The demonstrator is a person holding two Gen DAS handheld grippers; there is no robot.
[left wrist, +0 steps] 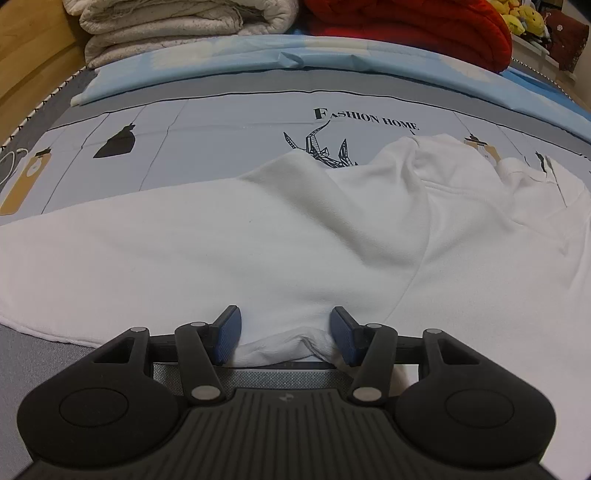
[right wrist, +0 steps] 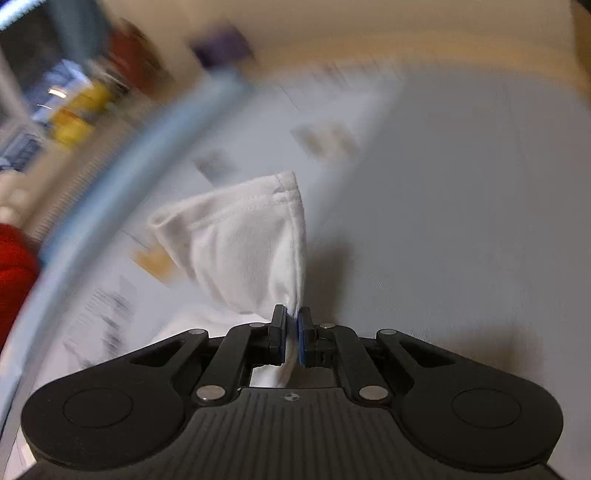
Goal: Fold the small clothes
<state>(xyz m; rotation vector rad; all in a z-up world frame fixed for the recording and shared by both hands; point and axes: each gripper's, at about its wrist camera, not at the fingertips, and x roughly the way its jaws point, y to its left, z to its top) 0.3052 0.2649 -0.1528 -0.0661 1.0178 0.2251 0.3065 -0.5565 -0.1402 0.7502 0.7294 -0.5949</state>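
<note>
A white garment (left wrist: 280,243) lies spread and rumpled on the printed bedsheet (left wrist: 221,147). In the left wrist view my left gripper (left wrist: 286,334) sits low at the garment's near hem. Its blue pads (left wrist: 227,334) stand well apart, with a bunched bit of hem lying between them. In the right wrist view my right gripper (right wrist: 291,334) is shut on a hemmed end of the white garment (right wrist: 240,240). That end stands up in a cone above the sheet (right wrist: 443,221). This view's background is smeared by motion.
A folded cream blanket (left wrist: 177,26) and a red blanket (left wrist: 406,26) are stacked at the far end of the bed, above a light blue sheet band (left wrist: 295,62). Yellow plush toys (left wrist: 524,18) sit at the far right. A wooden board (left wrist: 33,62) runs along the left.
</note>
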